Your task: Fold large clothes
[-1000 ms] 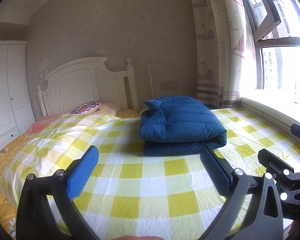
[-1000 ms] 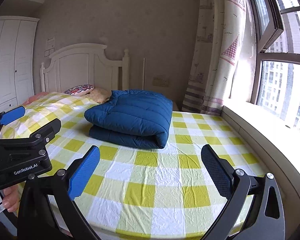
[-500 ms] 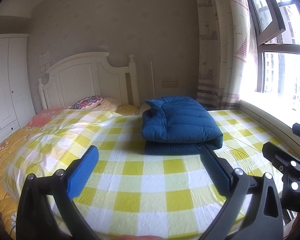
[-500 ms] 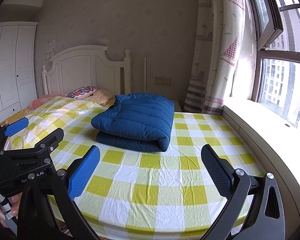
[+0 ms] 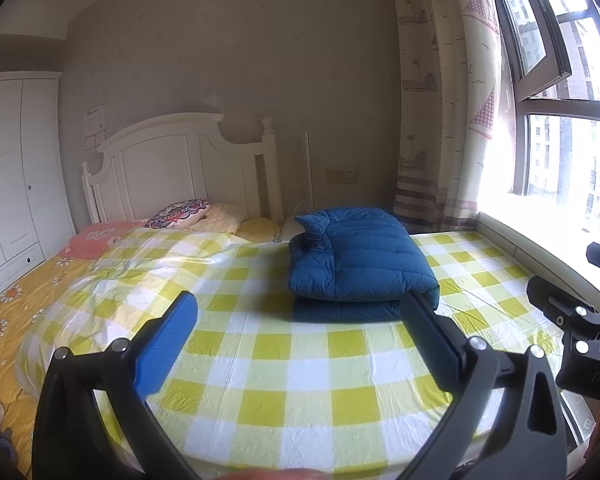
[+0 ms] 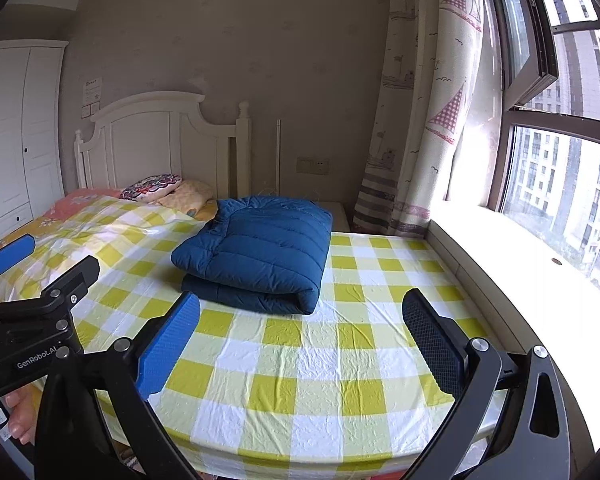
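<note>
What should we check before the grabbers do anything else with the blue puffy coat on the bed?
1. Coat folded up: ok. The blue coat lies in a neat stacked bundle.
2. Coat resting fully on the bed: ok, on the yellow checked cover, away from the edges.
3. Left gripper empty: ok, open, nothing between its fingers.
4. Right gripper empty: ok, open and holding nothing.
5. Grippers clear of the coat: ok, both sit near the foot of the bed, apart from it.
6. Loose sleeves tucked in: cannot tell, the far side is hidden.
</note>
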`<state>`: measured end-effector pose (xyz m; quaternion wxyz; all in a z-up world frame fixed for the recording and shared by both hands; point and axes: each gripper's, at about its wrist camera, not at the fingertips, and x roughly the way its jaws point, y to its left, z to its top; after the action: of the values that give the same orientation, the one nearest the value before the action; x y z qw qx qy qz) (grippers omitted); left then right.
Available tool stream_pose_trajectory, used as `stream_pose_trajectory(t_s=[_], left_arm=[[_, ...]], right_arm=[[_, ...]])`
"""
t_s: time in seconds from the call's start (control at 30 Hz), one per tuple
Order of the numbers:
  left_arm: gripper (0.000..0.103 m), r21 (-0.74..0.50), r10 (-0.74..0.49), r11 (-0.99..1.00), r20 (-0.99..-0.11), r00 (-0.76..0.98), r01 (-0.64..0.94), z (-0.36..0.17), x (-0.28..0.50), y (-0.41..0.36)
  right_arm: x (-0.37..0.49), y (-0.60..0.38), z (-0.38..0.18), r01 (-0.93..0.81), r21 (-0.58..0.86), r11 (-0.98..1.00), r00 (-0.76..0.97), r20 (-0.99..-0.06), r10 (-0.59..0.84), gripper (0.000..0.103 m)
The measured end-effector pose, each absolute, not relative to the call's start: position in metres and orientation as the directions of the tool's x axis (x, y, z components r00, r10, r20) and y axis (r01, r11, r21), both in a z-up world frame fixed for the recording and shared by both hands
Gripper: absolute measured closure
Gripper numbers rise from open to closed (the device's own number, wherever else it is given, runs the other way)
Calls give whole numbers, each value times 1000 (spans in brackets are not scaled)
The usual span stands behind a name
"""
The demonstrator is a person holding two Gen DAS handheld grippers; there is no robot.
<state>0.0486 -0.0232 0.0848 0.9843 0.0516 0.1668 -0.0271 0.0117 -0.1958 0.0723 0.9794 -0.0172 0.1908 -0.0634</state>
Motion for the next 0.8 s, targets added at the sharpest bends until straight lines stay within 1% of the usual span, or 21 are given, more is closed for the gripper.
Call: stream_pose_trajectory(t_s=[0.8], left_arm=[[2, 84, -44, 993, -344, 938, 78, 85, 51, -21]], right_arm=[[11, -193, 72, 111, -68, 992, 919, -372, -128, 5]])
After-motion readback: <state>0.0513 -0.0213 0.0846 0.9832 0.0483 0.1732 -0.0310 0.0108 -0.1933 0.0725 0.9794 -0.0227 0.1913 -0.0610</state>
